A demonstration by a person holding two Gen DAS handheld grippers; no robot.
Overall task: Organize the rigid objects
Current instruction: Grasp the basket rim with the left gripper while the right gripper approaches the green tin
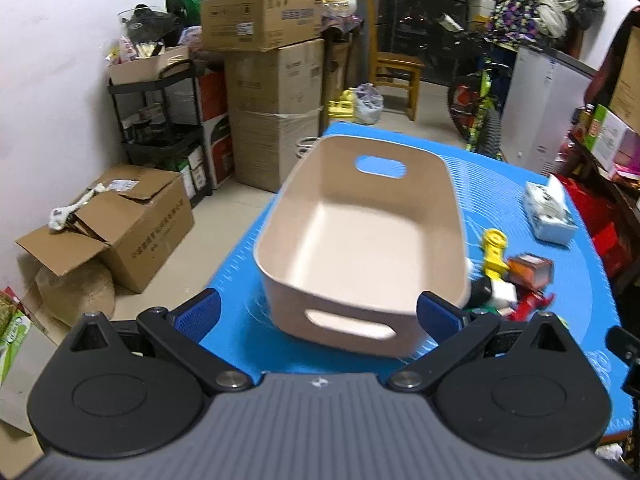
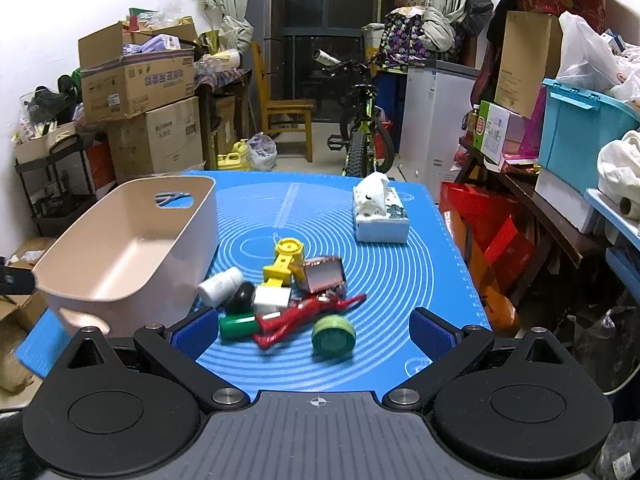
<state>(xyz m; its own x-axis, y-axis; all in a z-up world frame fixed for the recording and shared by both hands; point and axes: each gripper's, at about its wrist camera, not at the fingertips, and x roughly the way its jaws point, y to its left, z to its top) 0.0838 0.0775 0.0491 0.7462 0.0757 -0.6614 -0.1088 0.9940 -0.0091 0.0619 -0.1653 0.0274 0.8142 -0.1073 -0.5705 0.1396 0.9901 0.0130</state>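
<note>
A tissue box point(image 2: 381, 216) sits on the far right part of the blue mat point(image 2: 400, 280). Beyond the table, stacked cardboard boxes point(image 2: 148, 120) line the left wall, a wooden chair point(image 2: 286, 110) stands by the window, and a bicycle point(image 2: 362, 132) leans beside a white freezer point(image 2: 434, 128)

One beige bin point(image 2: 132, 248); one tissue box point(image 2: 380, 216); one blue mat point(image 2: 400, 280); two claws, left claw point(image 1: 319, 312), right claw point(image 2: 316, 330)
</note>
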